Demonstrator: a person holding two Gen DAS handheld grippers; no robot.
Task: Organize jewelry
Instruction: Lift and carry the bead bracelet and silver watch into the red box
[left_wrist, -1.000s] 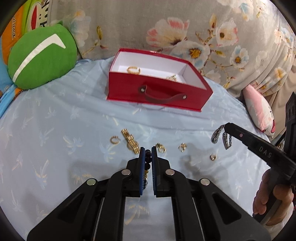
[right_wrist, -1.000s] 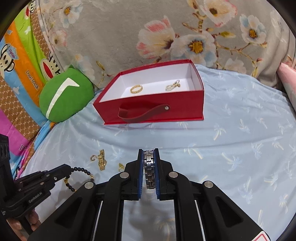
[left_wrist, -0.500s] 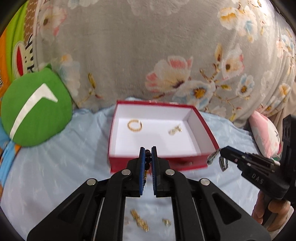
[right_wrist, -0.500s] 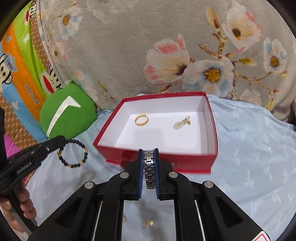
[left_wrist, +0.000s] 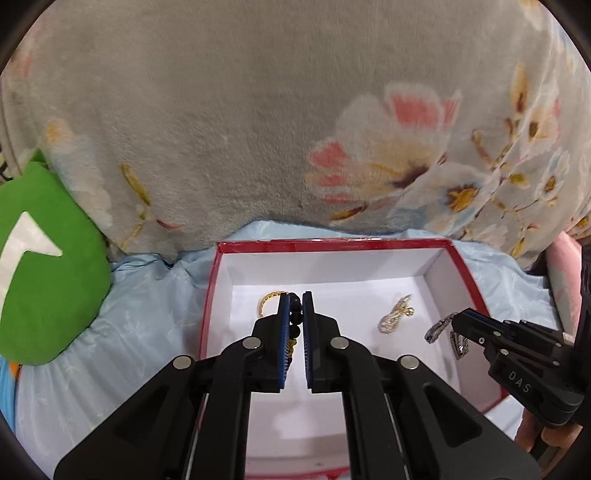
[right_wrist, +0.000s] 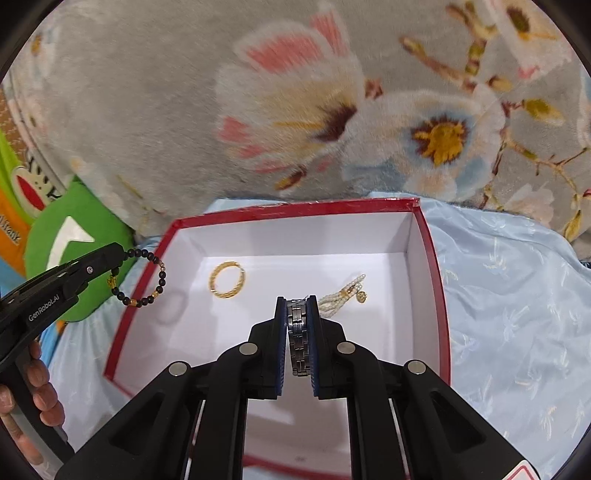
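Observation:
A red box (left_wrist: 325, 246) (right_wrist: 295, 211) with a white inside lies on the pale blue sheet. In it rest a gold ring bracelet (right_wrist: 227, 279) (left_wrist: 269, 298) and a pearl piece (right_wrist: 341, 293) (left_wrist: 395, 317). My left gripper (left_wrist: 294, 301) (right_wrist: 120, 254) is shut on a black bead bracelet (left_wrist: 294, 314) (right_wrist: 142, 275), which hangs over the box's left rim. My right gripper (right_wrist: 298, 304) (left_wrist: 456, 323) is shut on a silver link bracelet (right_wrist: 298, 332) (left_wrist: 445, 332) over the inside of the box, toward its right part.
A grey floral blanket (left_wrist: 280, 110) rises right behind the box. A green round cushion (left_wrist: 40, 266) lies left of it, a pink cushion (left_wrist: 563, 273) to the right. A hand (right_wrist: 35, 402) holds the left gripper's handle.
Both grippers have moved forward from the loose jewelry on the sheet to over the box, each carrying its bracelet. The loose gold pieces on the sheet have dropped out of view.

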